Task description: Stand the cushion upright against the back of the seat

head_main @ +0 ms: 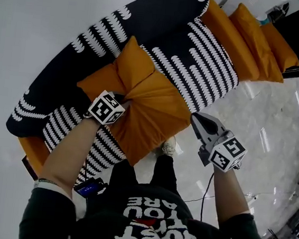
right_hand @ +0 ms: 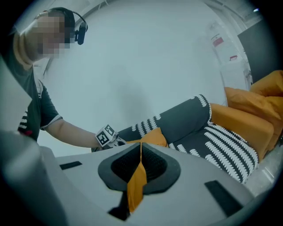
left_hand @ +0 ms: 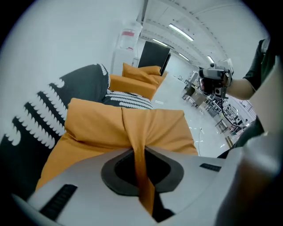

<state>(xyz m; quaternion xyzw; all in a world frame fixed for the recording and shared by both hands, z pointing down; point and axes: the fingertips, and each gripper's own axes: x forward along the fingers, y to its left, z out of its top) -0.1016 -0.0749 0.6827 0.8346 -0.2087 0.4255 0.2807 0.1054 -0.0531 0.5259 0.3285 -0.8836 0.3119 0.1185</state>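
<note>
A big orange cushion (head_main: 150,108) hangs over the black sofa seat with white feather-like print (head_main: 203,63), tilted, its upper corner near the dark backrest (head_main: 150,10). My left gripper (head_main: 123,102) is shut on the cushion's left edge; in the left gripper view a fold of orange fabric (left_hand: 142,176) is pinched between the jaws, and the cushion (left_hand: 106,128) spreads ahead. My right gripper (head_main: 193,119) is shut on the cushion's right corner; in the right gripper view a strip of orange cloth (right_hand: 136,181) is clamped between the jaws, with the cushion's tip (right_hand: 154,137) beyond.
Several more orange cushions (head_main: 254,34) lean against the backrest at the sofa's far end. A glossy pale floor (head_main: 276,124) lies right of the sofa, with equipment racks (head_main: 291,232) at its edge. My legs and a shoe (head_main: 169,145) stand by the seat's front edge.
</note>
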